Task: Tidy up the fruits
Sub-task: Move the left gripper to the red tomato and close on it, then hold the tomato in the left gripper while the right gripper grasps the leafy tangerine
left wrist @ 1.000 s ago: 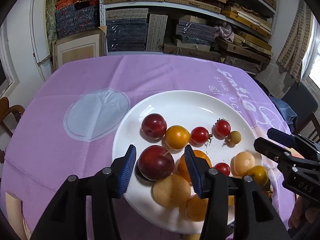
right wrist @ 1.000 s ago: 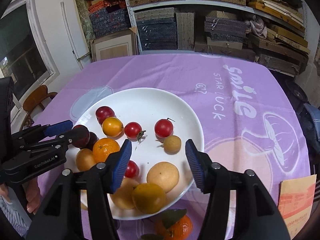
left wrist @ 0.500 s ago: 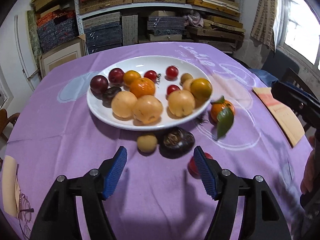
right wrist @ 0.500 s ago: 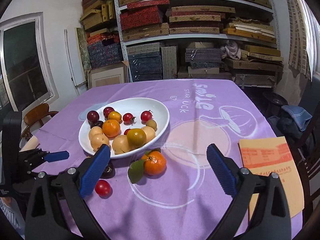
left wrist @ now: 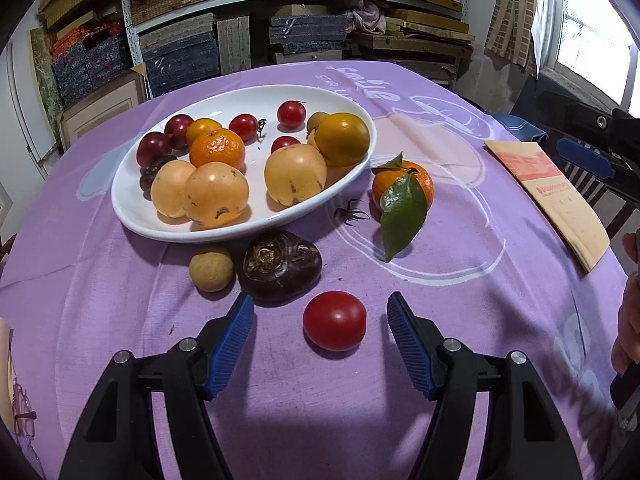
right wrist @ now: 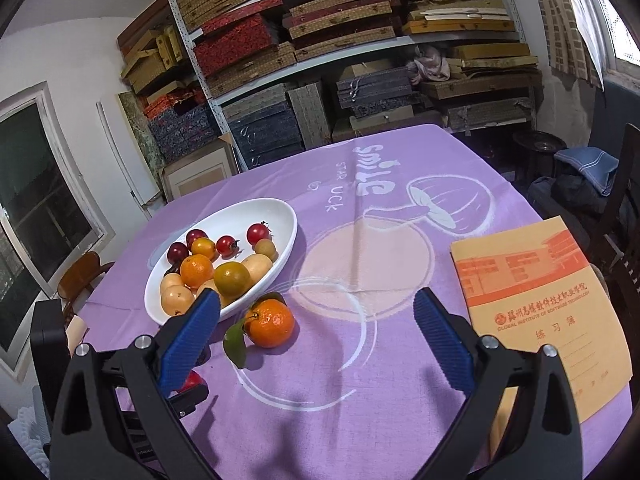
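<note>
A white plate on the purple cloth holds several plums, oranges, tomatoes and pale yellow fruits. On the cloth in front of it lie a small tan fruit, a dark brown wrinkled fruit, a leafy tangerine and a red tomato. My left gripper is open, its blue pads either side of the tomato without touching it. My right gripper stands wide open above the cloth, nothing held; the tangerine lies just inside its left pad, near the plate.
An orange exercise book lies at the table's right edge. A loose tomato stem sits by the plate. A person's hand shows at the right edge. Shelves of boxes fill the back wall; chairs stand around the table.
Both grippers drew back from over the plate toward the table's near side, and both jaws widened. The left one left the plum on the plate and now brackets the tomato.
</note>
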### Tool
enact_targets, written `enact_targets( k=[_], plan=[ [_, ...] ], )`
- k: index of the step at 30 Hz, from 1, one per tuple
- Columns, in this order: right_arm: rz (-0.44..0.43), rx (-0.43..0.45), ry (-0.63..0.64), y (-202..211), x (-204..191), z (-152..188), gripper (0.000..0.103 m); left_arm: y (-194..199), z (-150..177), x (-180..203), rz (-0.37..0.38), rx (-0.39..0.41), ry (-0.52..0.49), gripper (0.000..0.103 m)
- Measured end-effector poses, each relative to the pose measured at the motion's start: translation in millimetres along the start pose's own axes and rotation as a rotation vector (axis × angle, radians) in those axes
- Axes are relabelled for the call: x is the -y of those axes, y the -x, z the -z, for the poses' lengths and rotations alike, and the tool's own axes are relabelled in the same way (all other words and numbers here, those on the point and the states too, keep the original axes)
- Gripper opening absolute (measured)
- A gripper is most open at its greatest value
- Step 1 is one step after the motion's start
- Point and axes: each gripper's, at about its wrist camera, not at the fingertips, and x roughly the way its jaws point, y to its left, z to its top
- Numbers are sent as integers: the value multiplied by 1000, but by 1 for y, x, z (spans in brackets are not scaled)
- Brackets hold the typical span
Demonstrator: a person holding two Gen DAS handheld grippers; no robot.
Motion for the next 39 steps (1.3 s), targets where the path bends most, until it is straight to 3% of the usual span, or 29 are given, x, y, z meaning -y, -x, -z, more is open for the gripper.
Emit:
enact_targets(
  k=[5, 14, 18, 29, 35, 39],
  plan=[
    [3, -4, 15, -1, -3, 0, 95, -3, 1, 0, 3, 3, 28, 64],
    [8, -30, 26, -9, -5, 5, 95, 2, 5, -7, -22, 20, 36, 30],
    [15, -82, 68, -22, -12, 12, 95, 7, 9, -13, 4, 15, 41, 30],
    [113, -188, 318, -68, -71, 35, 95, 44, 34, -46, -40, 100, 84, 30],
    [152, -218, 332, -90, -79, 32, 95, 48, 34, -61, -20, 100, 140, 30],
    [151, -254, 310, -104, -73, 29, 81, 47, 34, -64, -15, 95, 145, 30]
  ],
)
